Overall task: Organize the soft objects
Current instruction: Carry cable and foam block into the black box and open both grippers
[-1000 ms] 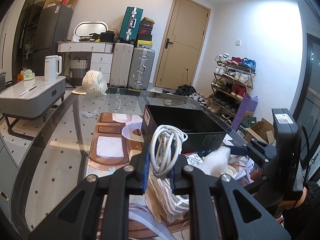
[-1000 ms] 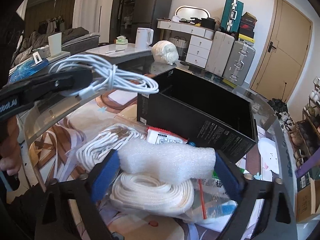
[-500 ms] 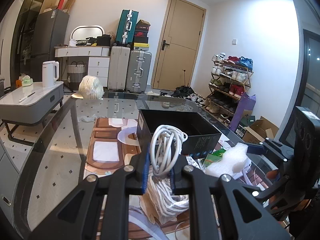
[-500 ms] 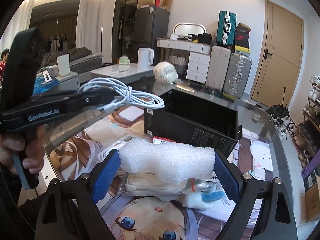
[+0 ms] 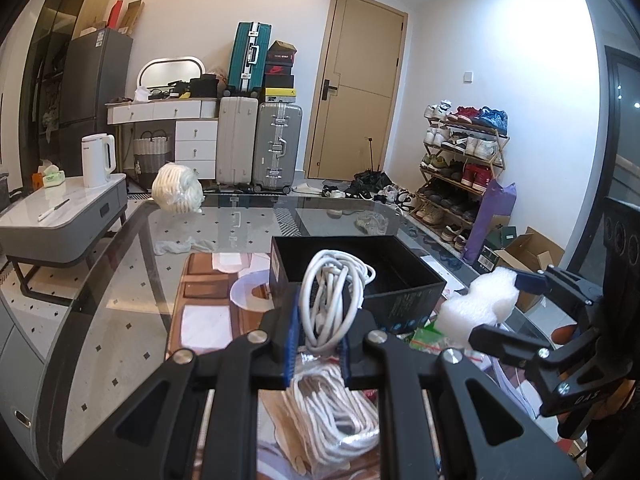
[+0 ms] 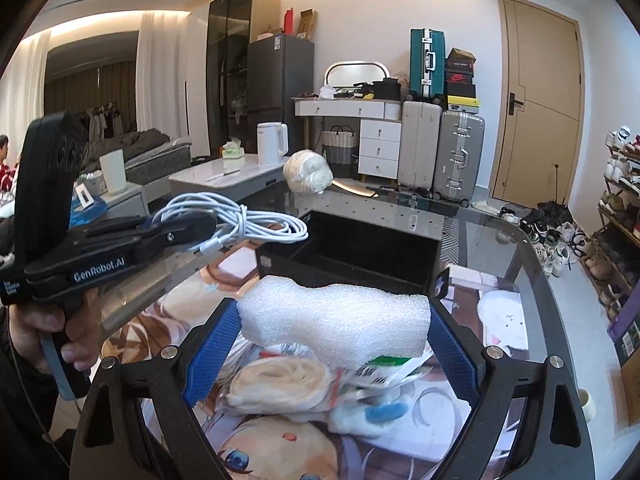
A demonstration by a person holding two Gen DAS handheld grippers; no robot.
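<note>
My left gripper (image 5: 318,344) is shut on a coiled white cable (image 5: 334,292) and holds it above the table, in front of the open black box (image 5: 360,276). The cable also shows in the right wrist view (image 6: 240,226), held by the left gripper (image 6: 188,232). My right gripper (image 6: 334,330) is shut on a white foam block (image 6: 336,320), held above a pile of soft items. The foam also shows in the left wrist view (image 5: 476,306). The black box (image 6: 352,256) is just beyond both grippers.
A bagged white rope bundle (image 5: 336,424) lies below my left gripper. A rope coil (image 6: 276,380) and packets (image 6: 384,372) lie under the foam. A wrapped white bundle (image 5: 178,194) sits at the glass table's far edge (image 5: 240,200). A printed mat (image 6: 280,448) covers the near table.
Both grippers have risen with their loads. The foam block has lifted clear of the pile, and the box now looks lower and farther.
</note>
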